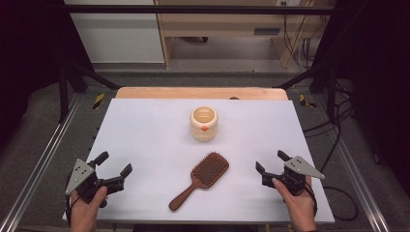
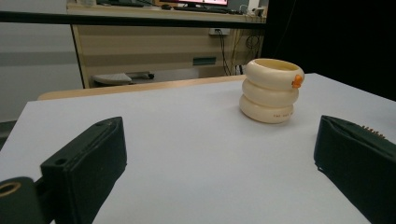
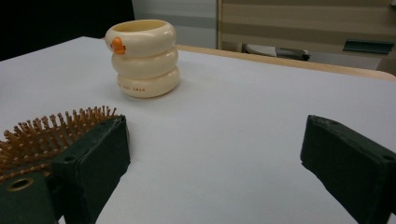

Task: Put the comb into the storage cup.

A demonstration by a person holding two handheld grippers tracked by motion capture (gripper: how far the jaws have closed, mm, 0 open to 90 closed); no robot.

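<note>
Nearest the camera, at the near left corner of the desk [image 1: 145, 121], the left tongs [image 1: 116, 164] rest in a hand with the jaws wide apart and nothing between them. Their own view shows bare white surface between the two black jaws, with the cream holder [image 2: 272, 90] standing beyond.

Further right, the wooden hairbrush [image 1: 200, 179] lies just short of the near edge, around the middle of the desk. Its bristles face up, its handle slants toward the near left, and its head points toward the far right. The holder stands upright behind it, toward the far edge, apart from the brush.

At the near right corner, the right tongs [image 1: 270, 162] are also held open and empty, with the brush head [image 3: 51, 133] just beside one jaw in their own view.

The likely job is getting the brush into the holder, and several things could spoil it. The handle is smooth and tapered, so a pinch near its end may let the heavier head swing down or slip free. Closing on the bristles would give a springy, unsure hold. The holder looks light and its mouth narrow; a brush brought in at a slant could catch the rim and tip or shove it. Both tongs reaching in together could also knock each other over the brush.
</note>
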